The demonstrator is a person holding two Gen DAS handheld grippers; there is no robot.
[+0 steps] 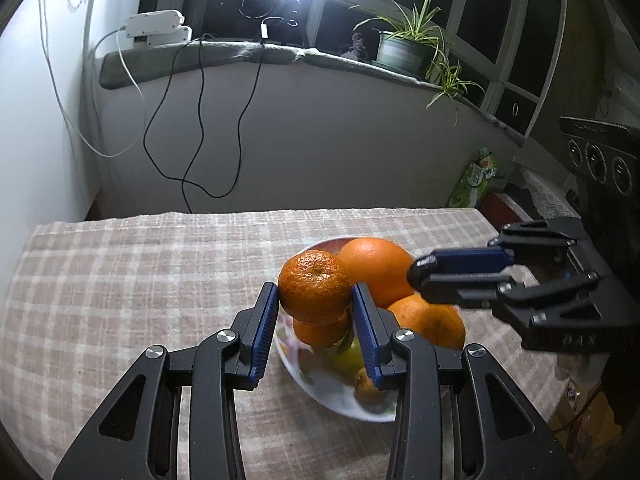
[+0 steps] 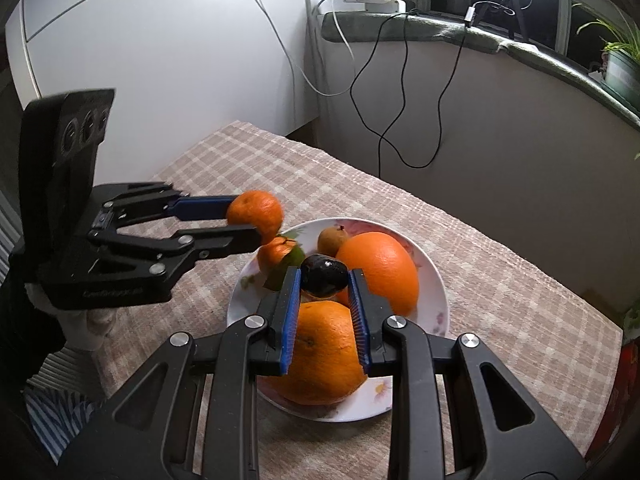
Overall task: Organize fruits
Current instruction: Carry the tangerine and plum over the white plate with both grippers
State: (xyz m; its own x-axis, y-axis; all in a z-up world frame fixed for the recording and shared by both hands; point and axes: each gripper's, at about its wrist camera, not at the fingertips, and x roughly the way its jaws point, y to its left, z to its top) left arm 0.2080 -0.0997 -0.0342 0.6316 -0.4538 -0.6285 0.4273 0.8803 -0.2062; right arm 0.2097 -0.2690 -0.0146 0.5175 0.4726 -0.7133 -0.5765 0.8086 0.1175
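Observation:
My left gripper (image 1: 315,292) is shut on a mandarin (image 1: 314,285) and holds it above the left rim of a white flowered bowl (image 1: 340,402). The same mandarin (image 2: 256,214) shows in the right wrist view, held by the left gripper (image 2: 240,220). My right gripper (image 2: 324,278) is shut on a small dark plum (image 2: 323,275) above the bowl (image 2: 434,280). The bowl holds two large oranges (image 2: 380,266) (image 2: 320,356), another mandarin (image 2: 276,254), a small brownish fruit (image 2: 334,238) and a green fruit (image 1: 350,356). The right gripper (image 1: 420,276) also shows in the left wrist view.
The bowl sits on a table with a checked beige cloth (image 1: 140,272). A window ledge with a potted plant (image 1: 404,46), cables (image 1: 200,120) and a white device (image 1: 154,24) runs behind. A green packet (image 1: 476,178) and a dark appliance (image 1: 600,156) stand at the right.

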